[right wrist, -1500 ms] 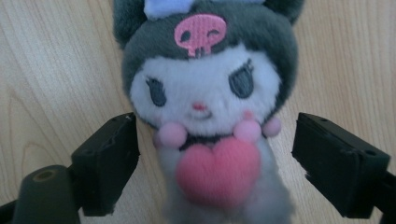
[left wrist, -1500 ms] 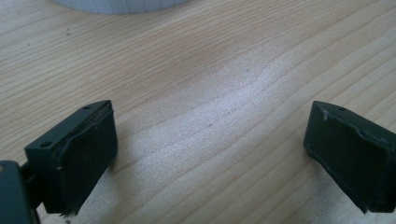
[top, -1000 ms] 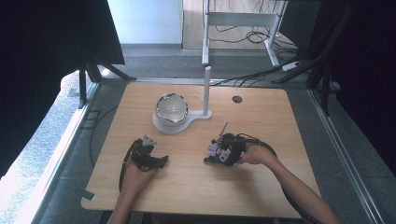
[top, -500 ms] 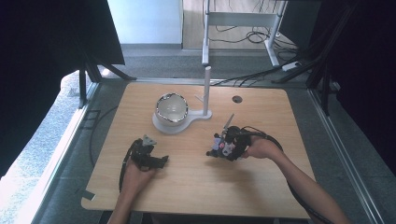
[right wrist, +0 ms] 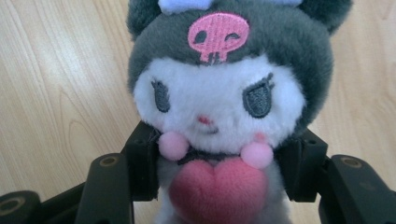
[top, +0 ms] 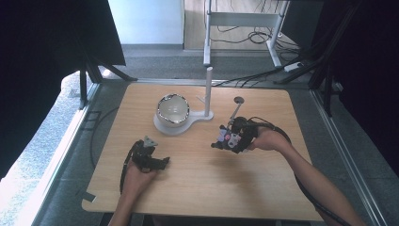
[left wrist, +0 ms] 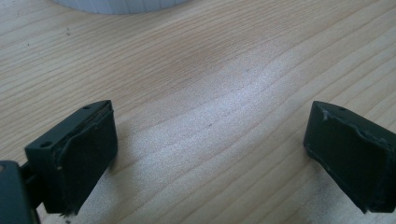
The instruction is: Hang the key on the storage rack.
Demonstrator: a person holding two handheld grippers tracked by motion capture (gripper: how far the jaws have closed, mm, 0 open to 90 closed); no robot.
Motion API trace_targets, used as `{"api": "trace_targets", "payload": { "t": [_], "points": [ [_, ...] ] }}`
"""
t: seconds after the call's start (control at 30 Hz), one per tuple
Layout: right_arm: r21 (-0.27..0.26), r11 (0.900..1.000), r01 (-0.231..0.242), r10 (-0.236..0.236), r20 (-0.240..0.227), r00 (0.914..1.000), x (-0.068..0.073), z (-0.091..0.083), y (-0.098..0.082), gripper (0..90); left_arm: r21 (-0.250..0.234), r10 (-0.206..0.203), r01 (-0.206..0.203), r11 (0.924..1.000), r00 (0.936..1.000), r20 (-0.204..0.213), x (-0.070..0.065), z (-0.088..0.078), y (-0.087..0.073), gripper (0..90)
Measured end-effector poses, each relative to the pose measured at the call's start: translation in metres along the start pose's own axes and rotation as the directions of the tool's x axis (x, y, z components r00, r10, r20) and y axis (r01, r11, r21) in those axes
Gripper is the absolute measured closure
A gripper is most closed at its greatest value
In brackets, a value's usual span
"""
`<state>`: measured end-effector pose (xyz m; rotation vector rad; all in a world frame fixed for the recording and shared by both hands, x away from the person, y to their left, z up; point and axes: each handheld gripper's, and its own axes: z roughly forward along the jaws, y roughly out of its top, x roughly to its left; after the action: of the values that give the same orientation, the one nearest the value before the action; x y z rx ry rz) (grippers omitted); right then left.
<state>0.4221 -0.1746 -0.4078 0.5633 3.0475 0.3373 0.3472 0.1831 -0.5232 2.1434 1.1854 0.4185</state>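
A plush doll (right wrist: 224,102) with a grey hood, a pink skull badge, a white face and a pink heart is clamped at its body between the two black jaws of my right gripper (right wrist: 219,163). In the high view this right gripper (top: 225,140) holds the plush doll (top: 229,139) just above the table, right of centre. My left gripper (top: 162,163) rests near the front left of the table, its jaws wide apart. In its own view the left gripper (left wrist: 210,140) has only bare wood between its fingers (left wrist: 79,154).
A white stand (top: 179,123) carrying a shiny round bowl (top: 172,109) and an upright white post (top: 208,92) sits at the back middle of the wooden table (top: 202,188). A small dark disc (top: 239,100) lies behind the right gripper. The stand's white base (left wrist: 121,4) edges the left gripper view.
My right gripper has carried the plush doll a little farther from the person and to the right. The left gripper has stayed where it was.
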Motion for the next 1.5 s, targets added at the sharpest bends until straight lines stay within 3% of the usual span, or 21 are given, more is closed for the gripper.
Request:
{"api": "trace_targets", "payload": {
  "t": [0.33,0.9,1.5],
  "points": [
    [-0.020,0.999,-0.027,0.027,0.003,0.9996,-0.013,-0.020,0.005,41.5,0.000,0.001,-0.001,1.0000,1.0000,0.000,0.000,0.000,0.000,2.7],
    [-0.051,0.997,-0.055,0.058,0.047,0.9972,-0.043,-0.061,0.021,41.8,0.003,0.002,-0.002,1.0000,1.0000,0.003,0.000,0.000,0.000,2.7],
    [-0.068,0.994,-0.081,0.087,0.084,0.9927,-0.061,-0.093,0.030,42.0,0.005,0.004,-0.004,1.0000,1.0000,0.004,0.000,0.000,0.000,2.6]
  ]
}}
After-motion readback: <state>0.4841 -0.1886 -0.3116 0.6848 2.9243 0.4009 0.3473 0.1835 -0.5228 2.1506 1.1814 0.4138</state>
